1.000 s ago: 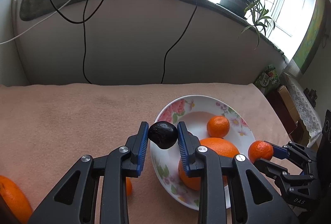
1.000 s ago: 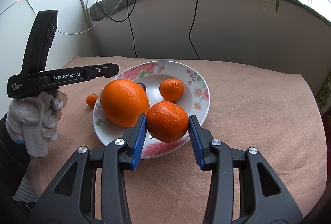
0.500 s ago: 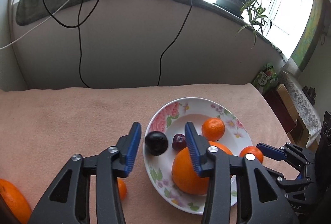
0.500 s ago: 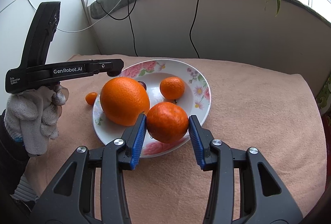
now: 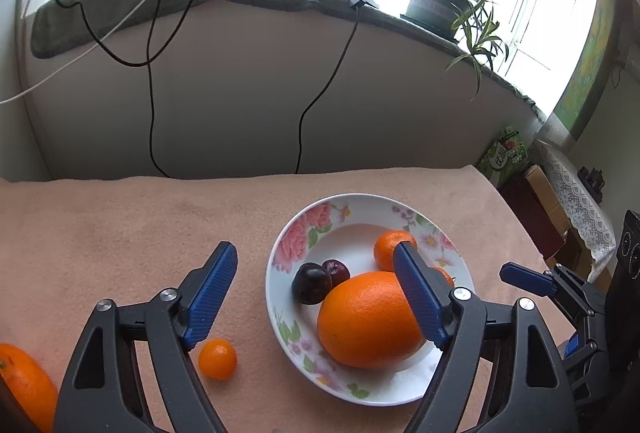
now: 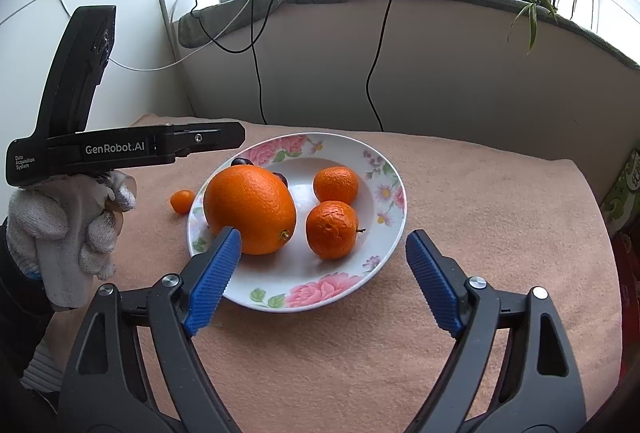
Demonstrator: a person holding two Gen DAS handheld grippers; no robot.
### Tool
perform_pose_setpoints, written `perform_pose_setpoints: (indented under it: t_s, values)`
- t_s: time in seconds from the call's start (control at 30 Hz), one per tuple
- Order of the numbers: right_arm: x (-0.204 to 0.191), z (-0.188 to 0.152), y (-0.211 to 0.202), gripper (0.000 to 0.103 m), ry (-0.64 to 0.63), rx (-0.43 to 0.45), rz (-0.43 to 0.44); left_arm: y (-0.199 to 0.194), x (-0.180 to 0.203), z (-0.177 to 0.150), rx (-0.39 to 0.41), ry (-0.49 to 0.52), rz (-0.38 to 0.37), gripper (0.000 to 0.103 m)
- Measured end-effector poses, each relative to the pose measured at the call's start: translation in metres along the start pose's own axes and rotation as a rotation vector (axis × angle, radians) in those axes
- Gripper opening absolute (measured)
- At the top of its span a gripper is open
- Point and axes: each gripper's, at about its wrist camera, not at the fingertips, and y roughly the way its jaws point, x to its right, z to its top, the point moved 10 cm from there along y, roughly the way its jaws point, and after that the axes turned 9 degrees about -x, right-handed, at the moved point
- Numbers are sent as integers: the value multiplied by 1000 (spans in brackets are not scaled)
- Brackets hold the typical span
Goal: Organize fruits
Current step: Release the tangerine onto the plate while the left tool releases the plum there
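A floral plate [image 5: 304,233] [image 6: 384,189] on the peach cloth holds a big orange [image 5: 368,321] [image 6: 250,209], two tangerines [image 6: 332,229] [image 6: 336,184] and two dark plums [image 5: 311,283] [image 5: 336,271]. My left gripper [image 5: 316,265] hovers over the plate's near left side, jaws opening, pads touching nothing. My right gripper [image 6: 324,247] stands just before the nearer tangerine, jaws opening, pads clear of the fruit. A kumquat [image 5: 217,353] [image 6: 182,201] lies on the cloth left of the plate. Another orange [image 5: 24,385] shows at the left wrist view's bottom left edge.
A gloved hand [image 6: 60,233] holds the left gripper's black body [image 6: 120,147] left of the plate. Behind the cloth runs a padded wall with hanging cables [image 5: 152,105] and a potted plant [image 5: 440,5] on the sill. Boxes and a lace-covered stand [image 5: 576,201] sit beyond the right edge.
Both grippers have opened wide. The dark plum left the left gripper's pads and now lies on the plate by the other plum. The tangerine left the right gripper's pads and rests on the plate.
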Motion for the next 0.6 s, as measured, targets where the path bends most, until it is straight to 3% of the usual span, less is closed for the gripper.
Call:
perform_pose_setpoints:
  t_s: [0.27, 0.6]
  values:
    - [0, 4, -4, 87, 12, 15, 0, -12, -2, -5, 21, 2, 21, 81]
    - [-7, 3, -14, 87, 17, 37, -5, -40, -21, -18, 57, -65, 34, 81]
